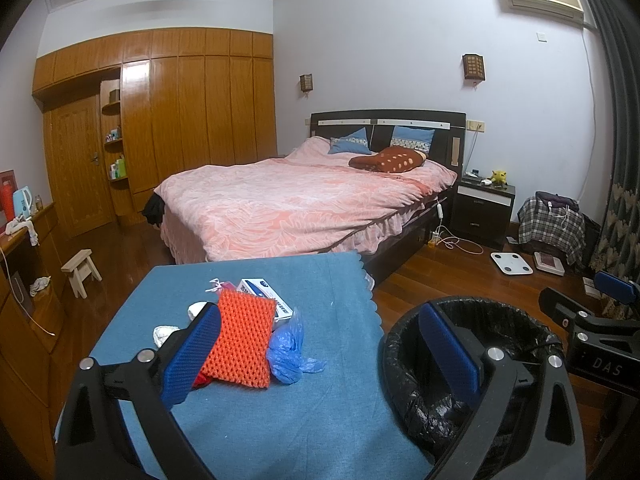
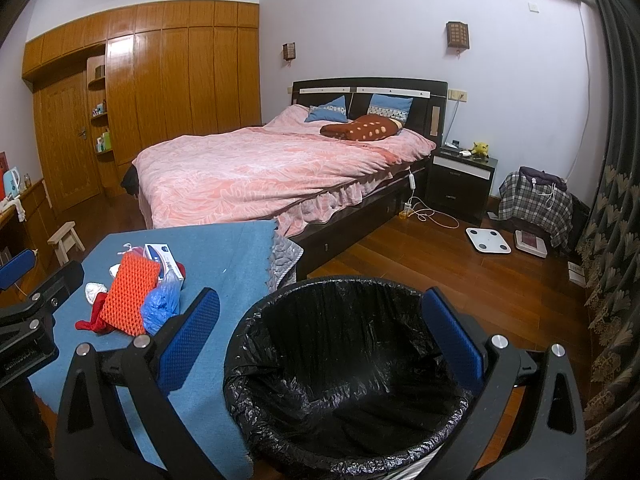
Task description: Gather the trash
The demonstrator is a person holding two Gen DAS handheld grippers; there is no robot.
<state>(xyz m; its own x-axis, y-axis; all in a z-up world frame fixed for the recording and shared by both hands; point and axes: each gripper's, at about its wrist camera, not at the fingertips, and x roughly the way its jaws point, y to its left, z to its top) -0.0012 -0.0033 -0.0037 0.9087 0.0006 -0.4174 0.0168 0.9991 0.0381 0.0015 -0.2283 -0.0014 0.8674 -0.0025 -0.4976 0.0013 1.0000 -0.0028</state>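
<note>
Both grippers are spread wide and hold nothing. Left gripper hovers above the near edge of the table, its left finger in front of the trash pile, its right finger in line with the bin. Right gripper sits above the bin, fingers straddling the opening, not touching it as far as I can tell. Bin has a black liner and stands on the floor just beside the table's right edge; inside looks empty, though the near bottom is hidden. Trash is all on the blue tablecloth, bunched in one pile: orange foam net on top, crumpled blue plastic bag touching its right side, white-and-blue box behind, white crumpled tissues to the left, red scrap poking out underneath, seen best from the right wrist. Judgement: nothing collected yet, whole pile left to move. Left gripper is nearest the pile, so the net or the blue bag looks like the likely first pick. Bed and wardrobe behind are irrelevant.
</note>
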